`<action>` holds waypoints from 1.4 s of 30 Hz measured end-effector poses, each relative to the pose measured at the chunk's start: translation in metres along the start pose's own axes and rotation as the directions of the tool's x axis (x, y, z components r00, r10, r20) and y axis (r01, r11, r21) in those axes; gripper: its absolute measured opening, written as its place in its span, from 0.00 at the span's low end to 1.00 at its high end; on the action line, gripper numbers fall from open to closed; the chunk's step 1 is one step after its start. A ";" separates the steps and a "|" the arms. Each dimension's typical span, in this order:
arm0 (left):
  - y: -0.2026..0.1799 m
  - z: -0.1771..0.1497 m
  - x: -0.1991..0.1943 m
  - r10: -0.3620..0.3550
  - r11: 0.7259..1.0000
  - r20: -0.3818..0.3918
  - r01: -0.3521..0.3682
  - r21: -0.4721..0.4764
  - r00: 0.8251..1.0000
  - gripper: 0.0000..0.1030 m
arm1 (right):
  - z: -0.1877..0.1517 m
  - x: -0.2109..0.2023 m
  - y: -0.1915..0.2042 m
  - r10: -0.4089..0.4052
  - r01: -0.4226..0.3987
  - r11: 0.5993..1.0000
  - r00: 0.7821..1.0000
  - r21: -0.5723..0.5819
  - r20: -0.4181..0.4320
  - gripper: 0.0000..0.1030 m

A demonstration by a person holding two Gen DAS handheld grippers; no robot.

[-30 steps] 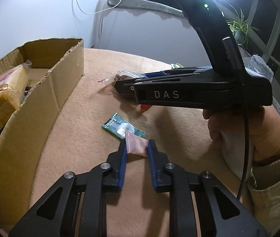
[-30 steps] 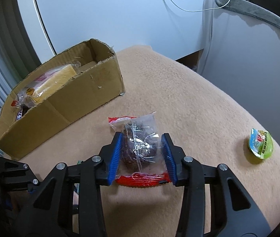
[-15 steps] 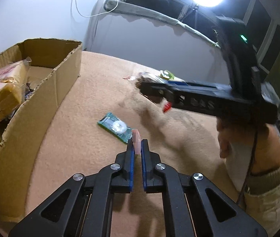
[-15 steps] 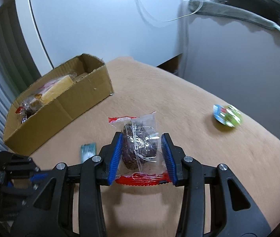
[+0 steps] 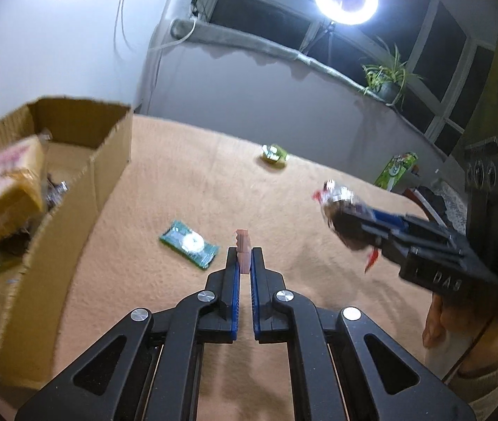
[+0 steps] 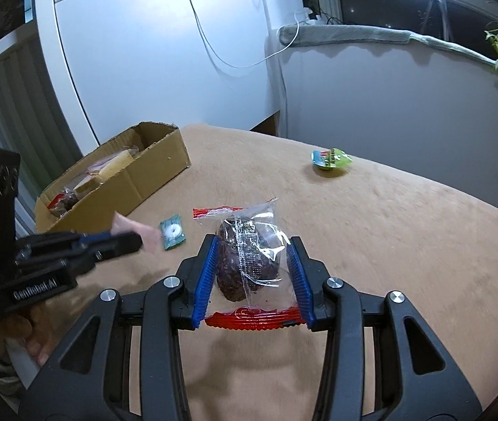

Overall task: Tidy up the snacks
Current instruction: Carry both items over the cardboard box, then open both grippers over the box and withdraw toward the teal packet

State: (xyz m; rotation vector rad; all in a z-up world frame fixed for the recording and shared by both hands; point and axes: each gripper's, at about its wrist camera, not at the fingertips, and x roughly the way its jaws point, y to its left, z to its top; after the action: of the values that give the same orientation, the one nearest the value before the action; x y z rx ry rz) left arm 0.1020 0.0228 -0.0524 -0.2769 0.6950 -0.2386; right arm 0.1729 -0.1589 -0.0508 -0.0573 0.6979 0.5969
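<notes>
My left gripper is shut on a small pink sachet, held edge-on just above the tan cloth. My right gripper is shut on a clear, red-edged packet with a dark cake inside, lifted off the cloth; the left wrist view shows that same packet at the right. A green wrapped sweet lies on the cloth just left of my left gripper, and the green wrapped sweet shows beyond its tip in the right wrist view. The open cardboard box stands at the left holding several snacks, among them a yellow pack.
A small green cup snack sits near the far edge of the cloth-covered table. A green packet stands at the far right edge. A person's hand holds the right gripper. A white wall and a window sill lie behind.
My left gripper closed on the pink sachet and lifted it, tilting upward. My right gripper carried the cake packet to the right, away from the box.
</notes>
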 end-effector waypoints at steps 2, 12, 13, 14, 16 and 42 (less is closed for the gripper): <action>-0.003 0.001 -0.009 0.003 1.000 0.021 -0.003 0.014 1.000 0.04 | -0.002 -0.008 0.003 -0.007 0.007 1.000 1.000 -0.001 0.010 0.41; -0.006 0.015 -0.058 0.009 0.999 0.119 -0.014 0.048 0.993 0.04 | 0.000 -0.042 0.029 -0.033 0.034 0.999 0.998 -0.026 0.056 0.41; -0.005 0.015 -0.063 0.010 0.999 0.129 -0.016 0.049 0.992 0.04 | 0.001 -0.044 0.030 -0.032 0.033 0.999 0.998 -0.029 0.060 0.41; -0.004 0.014 -0.066 0.012 0.999 0.135 -0.018 0.048 0.991 0.04 | 0.003 -0.046 0.035 -0.033 0.035 0.999 0.997 -0.035 0.066 0.41; 0.004 0.016 -0.076 0.016 0.999 0.153 -0.023 0.042 0.988 0.04 | 0.007 -0.048 0.044 -0.029 0.033 0.998 0.997 -0.050 0.073 0.41; 0.130 0.027 -0.137 0.219 0.975 0.241 -0.204 -0.088 0.945 0.04 | 0.107 0.064 0.177 0.140 -0.122 0.954 0.989 -0.274 0.045 0.41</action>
State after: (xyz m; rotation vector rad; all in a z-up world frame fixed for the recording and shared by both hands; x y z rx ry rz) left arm 0.0338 0.1908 0.0066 -0.2831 0.4774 0.0239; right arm 0.1802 0.0460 0.0178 -0.2465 0.5569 0.8164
